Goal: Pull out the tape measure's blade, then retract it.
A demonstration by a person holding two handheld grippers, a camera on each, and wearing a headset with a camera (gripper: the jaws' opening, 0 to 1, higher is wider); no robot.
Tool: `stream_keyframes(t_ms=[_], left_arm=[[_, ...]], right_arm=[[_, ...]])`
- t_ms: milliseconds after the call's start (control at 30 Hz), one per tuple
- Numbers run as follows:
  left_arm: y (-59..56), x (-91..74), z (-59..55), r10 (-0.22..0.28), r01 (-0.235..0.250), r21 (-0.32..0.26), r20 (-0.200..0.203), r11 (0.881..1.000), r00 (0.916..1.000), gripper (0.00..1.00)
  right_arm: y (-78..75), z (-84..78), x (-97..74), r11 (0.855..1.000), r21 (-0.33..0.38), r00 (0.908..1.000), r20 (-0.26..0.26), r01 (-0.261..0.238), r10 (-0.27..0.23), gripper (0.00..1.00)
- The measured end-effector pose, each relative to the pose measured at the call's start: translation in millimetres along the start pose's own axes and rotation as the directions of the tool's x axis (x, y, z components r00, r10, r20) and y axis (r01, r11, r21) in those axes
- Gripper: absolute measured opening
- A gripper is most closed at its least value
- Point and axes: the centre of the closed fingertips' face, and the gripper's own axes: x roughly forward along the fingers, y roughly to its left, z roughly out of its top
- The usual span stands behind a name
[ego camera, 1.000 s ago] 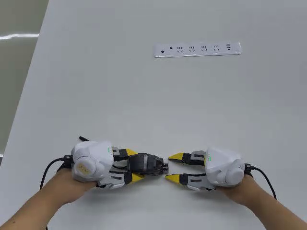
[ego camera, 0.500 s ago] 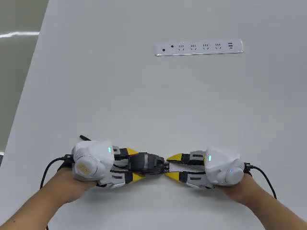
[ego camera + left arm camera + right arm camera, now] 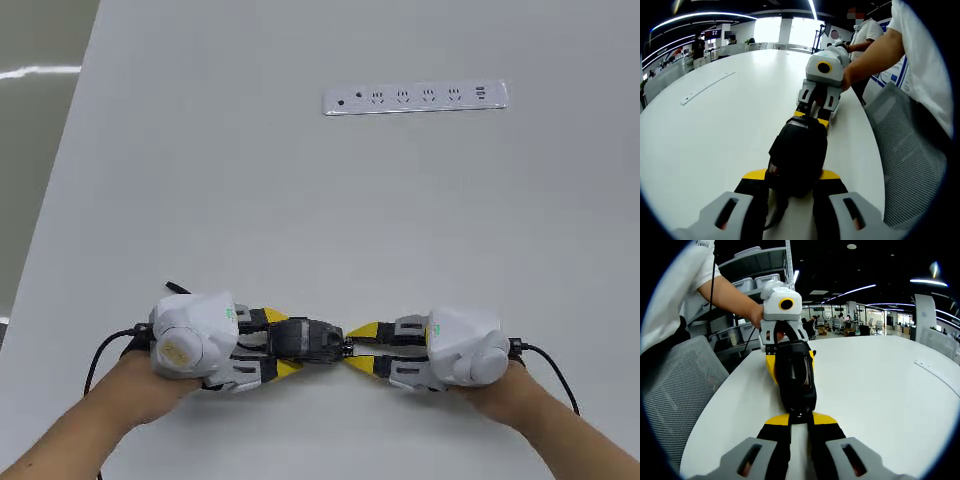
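Tape measure [image 3: 308, 341] clamped in left gripper [image 3: 281, 344]; right gripper [image 3: 353, 347] jaws narrower than before, pinching its mouth; blade tip hidden.

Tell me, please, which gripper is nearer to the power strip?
Right. In the head view the right gripper sits almost straight below the power strip, while the left gripper, clamping the tape measure, lies farther off to its left.
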Motion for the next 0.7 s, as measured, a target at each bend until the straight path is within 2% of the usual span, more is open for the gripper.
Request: stream_keyframes(t_ms=[700], left_arm=[[0.9,-0.2,-1.3,0.008,-0.008,0.001,0.002,1.0,1.0,0.3]], right_arm=[[0.8,-0.3,-0.7,1.0,0.019,0.9998,0.015,0.013,-0.014,0.12]])
